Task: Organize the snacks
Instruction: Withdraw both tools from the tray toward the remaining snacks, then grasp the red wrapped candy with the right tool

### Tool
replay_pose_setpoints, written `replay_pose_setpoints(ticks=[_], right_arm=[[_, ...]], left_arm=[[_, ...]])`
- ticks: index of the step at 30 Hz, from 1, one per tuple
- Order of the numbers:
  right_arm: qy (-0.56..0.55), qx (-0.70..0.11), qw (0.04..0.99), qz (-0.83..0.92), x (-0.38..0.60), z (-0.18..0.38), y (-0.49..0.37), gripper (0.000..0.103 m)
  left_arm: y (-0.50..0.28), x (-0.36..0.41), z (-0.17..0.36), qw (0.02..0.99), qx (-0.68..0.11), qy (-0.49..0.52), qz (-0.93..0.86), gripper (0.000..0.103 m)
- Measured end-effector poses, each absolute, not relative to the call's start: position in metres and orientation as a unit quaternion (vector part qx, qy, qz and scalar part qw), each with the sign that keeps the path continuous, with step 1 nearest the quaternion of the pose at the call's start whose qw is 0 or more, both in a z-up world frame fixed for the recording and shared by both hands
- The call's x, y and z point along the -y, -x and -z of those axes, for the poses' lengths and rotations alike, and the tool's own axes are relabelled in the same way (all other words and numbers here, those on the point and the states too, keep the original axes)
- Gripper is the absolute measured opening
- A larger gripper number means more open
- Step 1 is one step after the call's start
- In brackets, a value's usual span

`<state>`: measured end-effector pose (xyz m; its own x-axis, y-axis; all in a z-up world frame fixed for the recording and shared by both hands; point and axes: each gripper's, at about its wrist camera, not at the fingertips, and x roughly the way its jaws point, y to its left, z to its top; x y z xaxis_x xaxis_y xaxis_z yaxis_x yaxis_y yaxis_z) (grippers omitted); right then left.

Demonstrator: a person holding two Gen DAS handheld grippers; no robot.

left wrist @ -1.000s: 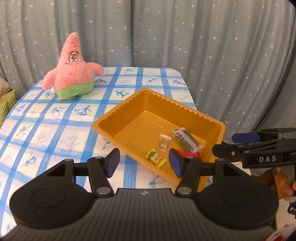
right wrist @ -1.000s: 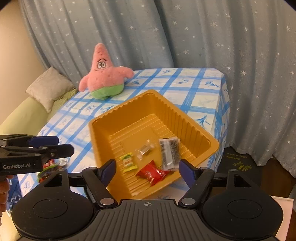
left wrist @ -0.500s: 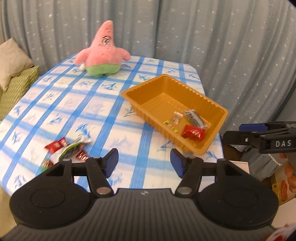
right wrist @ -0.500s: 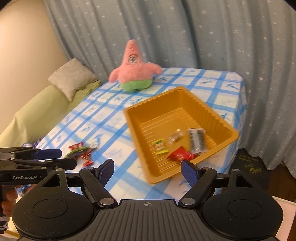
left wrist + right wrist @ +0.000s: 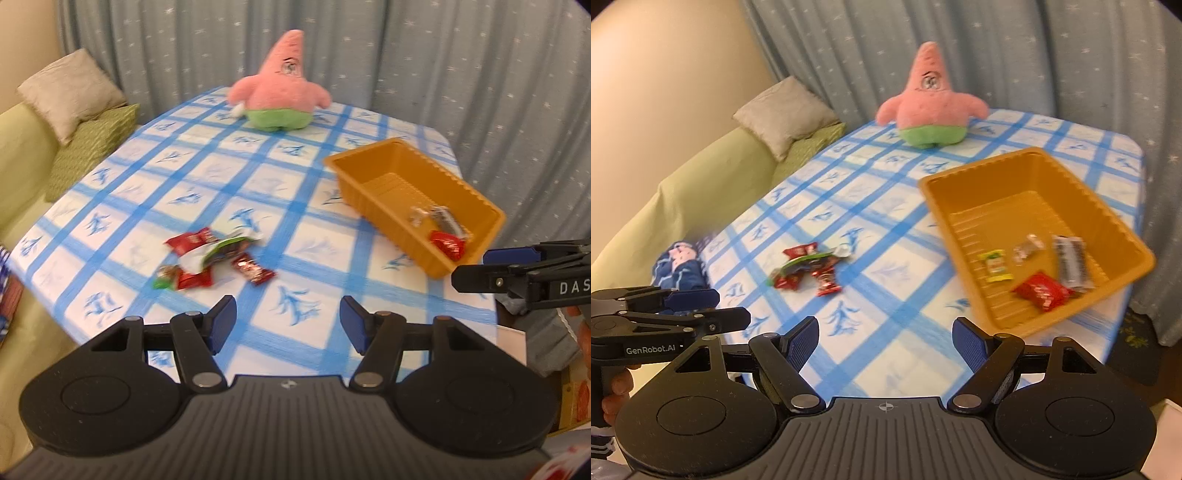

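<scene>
Checked tabletop (image 5: 258, 177) has lots of bare cloth left of the tray (image 5: 1008, 173), which sits by the right edge. Plush (image 5: 282, 86) is behind the tray, well apart. Loose snacks (image 5: 218, 258) are piled left of the tray, four more inside. Left tongs (image 5: 288, 319) and right tongs (image 5: 885, 339) are both apart, empty; marked "GenRobot.AI" and "DAS".

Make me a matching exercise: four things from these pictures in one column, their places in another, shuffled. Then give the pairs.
Things:
1. pink plush toy
2. yellow candy
3. grey pillow
4. heap of red wrappers

Places:
A. inside the orange tray
B. on the bare tablecloth, outside the tray
C. at the table's far end
D. on the green sofa

Pairs: 1-C, 2-A, 3-D, 4-B
</scene>
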<state>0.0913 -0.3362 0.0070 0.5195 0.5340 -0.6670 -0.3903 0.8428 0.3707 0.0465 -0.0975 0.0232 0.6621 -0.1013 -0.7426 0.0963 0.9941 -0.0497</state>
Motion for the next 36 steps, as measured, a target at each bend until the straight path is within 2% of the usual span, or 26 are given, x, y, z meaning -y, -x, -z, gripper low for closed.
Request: replay_pose_setpoints(ticks=[21, 36], right_arm=[[-0.037, -0.442, 0.842, -0.307, 0.246, 0.03, -0.131, 0.079], [-0.002, -0.428, 0.842, -0.328, 0.197, 0.05, -0.161, 0.079]], left_arm=[[-0.063, 0.02, -0.007, 0.907, -0.42, 0.014, -0.009, 0.06], [-0.091, -0.027, 0.011, 0.902, -0.43, 0.019, -0.031, 0.059]])
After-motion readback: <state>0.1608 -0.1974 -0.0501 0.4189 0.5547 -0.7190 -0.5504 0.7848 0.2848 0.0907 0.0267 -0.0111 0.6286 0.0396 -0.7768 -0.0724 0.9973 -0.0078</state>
